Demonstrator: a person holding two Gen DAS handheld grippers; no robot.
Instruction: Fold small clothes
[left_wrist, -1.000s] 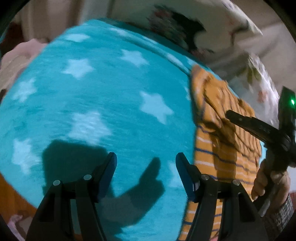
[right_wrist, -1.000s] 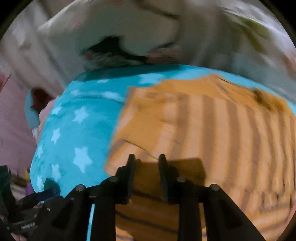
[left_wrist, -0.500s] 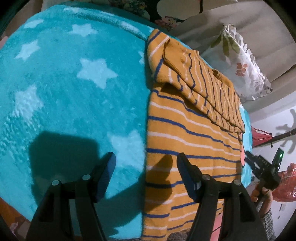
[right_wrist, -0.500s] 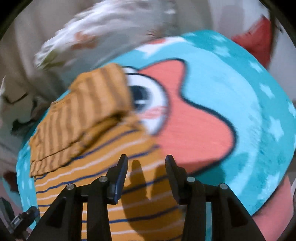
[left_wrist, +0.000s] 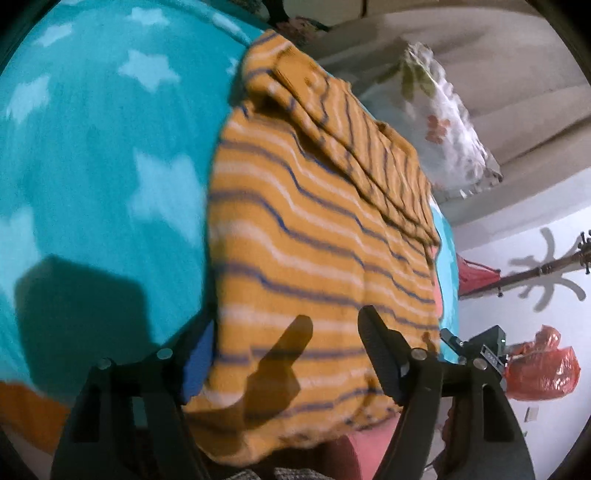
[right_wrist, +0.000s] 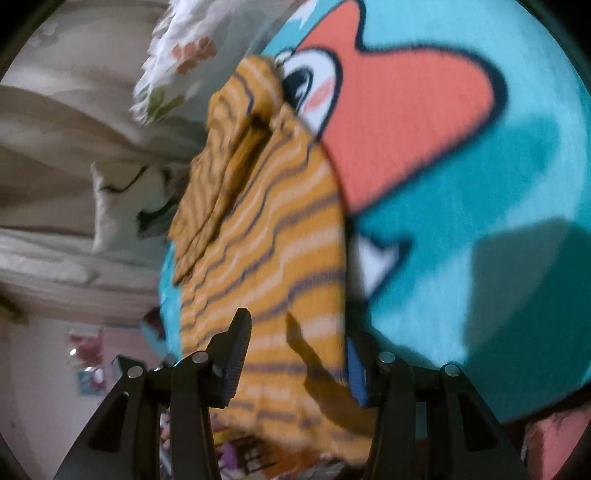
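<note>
the striped shirt (left_wrist: 317, 236) is orange with blue and white lines, and it lies on a turquoise blanket (left_wrist: 96, 177) with pale stars. in the left wrist view the shirt fills the middle of the frame, from the upper centre down to the bottom edge. its far part at the top is folded over the body of the shirt. its near hem hangs over the blanket edge at the bottom of the frame.

the left claw (left_wrist: 288, 354) is at the bottom centre of this view. its jaws stand wide and do not press on anything. the near part of the shirt is between them: the right finger is over the cloth, and the left finger is at the shirt's left edge, partly hidden by it. the right claw (left_wrist: 476, 347) shows small at the lower right, beside the shirt's right edge.

in the right wrist view the shirt runs from the upper centre to the bottom centre. at the right of it the blanket shows a coral and white cartoon figure (right_wrist: 399, 110). here the jaws of the right claw (right_wrist: 295, 362) are opening, with the near hem of the shirt between them, not gripped. this view is blurred.

a flowered pillow (left_wrist: 443, 122) lies behind the shirt at the upper right of the left wrist view.
</note>
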